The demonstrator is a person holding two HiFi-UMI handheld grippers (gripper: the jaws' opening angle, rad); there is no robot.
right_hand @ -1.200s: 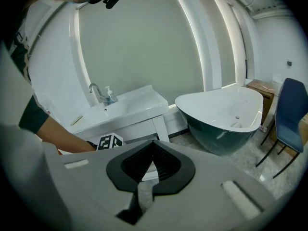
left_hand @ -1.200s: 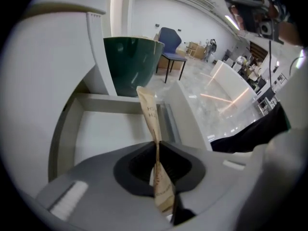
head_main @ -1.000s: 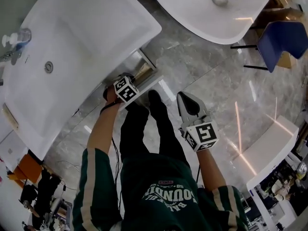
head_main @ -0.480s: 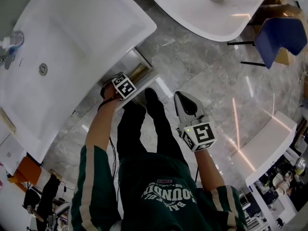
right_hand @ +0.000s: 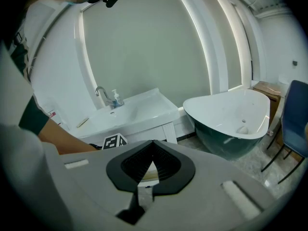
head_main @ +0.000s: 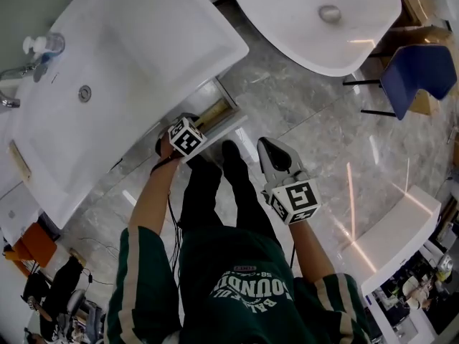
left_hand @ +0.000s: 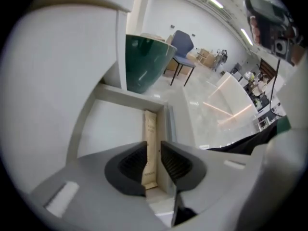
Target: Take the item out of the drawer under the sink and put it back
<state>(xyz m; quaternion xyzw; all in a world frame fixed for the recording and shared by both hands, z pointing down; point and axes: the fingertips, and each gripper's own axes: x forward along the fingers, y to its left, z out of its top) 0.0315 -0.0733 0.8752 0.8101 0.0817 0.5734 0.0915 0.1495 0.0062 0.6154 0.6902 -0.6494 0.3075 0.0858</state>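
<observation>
**Step in hand: release of the item into the drawer (judged)**

1. Item location. The long beige packet [left_hand: 150, 134] lies flat in the open drawer [left_hand: 115, 129] under the white sink [head_main: 129, 63]. It runs lengthwise against the drawer's right wall, with its near end close to the drawer front.

2. Left gripper [left_hand: 154, 147]. It points steeply down over the drawer, above the packet's near end. Its jaws have just been opening and now stand a narrow way apart. The packet shows in the gap between them, and the pads do not appear to press on it (the left pad's edge runs very close to it).

3. Right gripper [right_hand: 153, 143]. It is outside the drawer, well apart from it and held near the person's body. Its jaws are closed tip to tip on nothing.

4. Procedure.
   - Widen the left jaws until both pads stand visibly clear of the packet.
   - Withdraw straight up out of the drawer, without sideways sweep, so that a ribbed pad cannot drag the packet's end.
   - Keep clear of the drawer's right wall and of the sink edge overhanging the drawer.
   - Confirm that the packet lies flat below the drawer rim before pushing the drawer front.
</observation>
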